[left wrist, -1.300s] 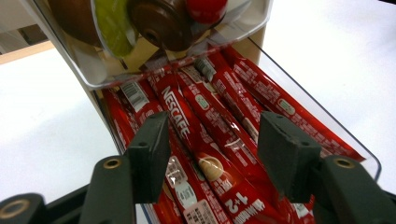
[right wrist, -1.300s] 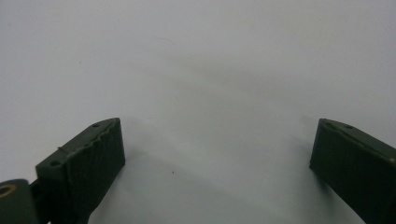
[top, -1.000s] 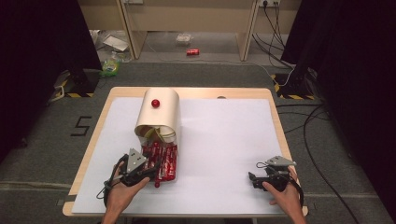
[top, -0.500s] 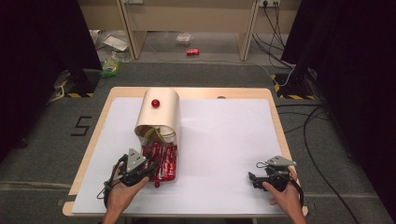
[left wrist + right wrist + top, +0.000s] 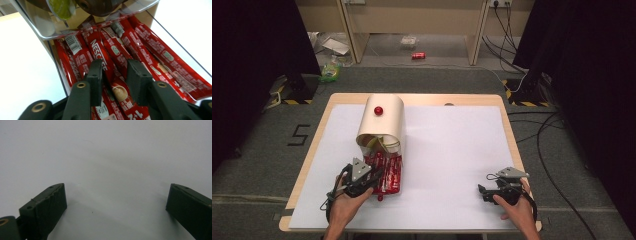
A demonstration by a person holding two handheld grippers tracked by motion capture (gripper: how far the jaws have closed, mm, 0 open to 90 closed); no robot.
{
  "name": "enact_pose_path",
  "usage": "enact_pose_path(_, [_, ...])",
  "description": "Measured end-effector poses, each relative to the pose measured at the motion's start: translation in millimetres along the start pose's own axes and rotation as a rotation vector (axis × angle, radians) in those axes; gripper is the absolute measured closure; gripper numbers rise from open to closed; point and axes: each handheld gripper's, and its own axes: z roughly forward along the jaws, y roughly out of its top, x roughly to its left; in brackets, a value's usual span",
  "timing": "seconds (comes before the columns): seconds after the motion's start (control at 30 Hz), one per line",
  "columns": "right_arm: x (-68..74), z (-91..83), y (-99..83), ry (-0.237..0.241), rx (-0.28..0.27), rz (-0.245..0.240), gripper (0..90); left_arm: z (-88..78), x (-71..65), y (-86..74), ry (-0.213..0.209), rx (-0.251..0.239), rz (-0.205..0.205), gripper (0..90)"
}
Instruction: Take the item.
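Note:
Several red Nescafe stick packets (image 5: 388, 170) lie side by side in a clear tray (image 5: 172, 41) in front of a cream round-topped container (image 5: 384, 125) with a red knob (image 5: 378, 110). My left gripper (image 5: 373, 181) reaches into that tray. In the left gripper view its jaws (image 5: 113, 67) stand on either side of one stick (image 5: 103, 56) and have just been closing. The stick is between them, and a thin gap remains at the pads. My right gripper (image 5: 484, 192) rests on the white table cover at the near right, open, with bare surface between its jaws (image 5: 116, 195).
A second clear tray (image 5: 50, 27) with a green packet (image 5: 62, 8) and brown items hangs over the far end of the sticks. White cover (image 5: 452, 150) spans the table. On the floor beyond are a red can (image 5: 418, 56), litter and cables.
Both hands rest in the same places as before. The high view is too small to show any difference in the left jaws.

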Motion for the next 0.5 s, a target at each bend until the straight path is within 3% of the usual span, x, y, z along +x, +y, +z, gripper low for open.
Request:
enact_pose_path(0.17, [0.1, -0.1, -0.1, -0.001, 0.0, 0.001, 3.5, 5.9, -4.4, 1.9, 0.018, 0.023, 0.017, 67.0])
enact_pose_path(0.27, [0.1, 0.0, -0.1, -0.001, -0.001, 0.0, 3.5, 9.3, -4.7, 0.6, 0.011, 0.026, 0.005, 68.4])
enact_pose_path(0.5, [0.2, 0.0, -0.1, -0.002, -0.002, -0.001, 3.5, 7.9, -2.4, 0.3, 0.008, -0.013, 0.005, 83.6])
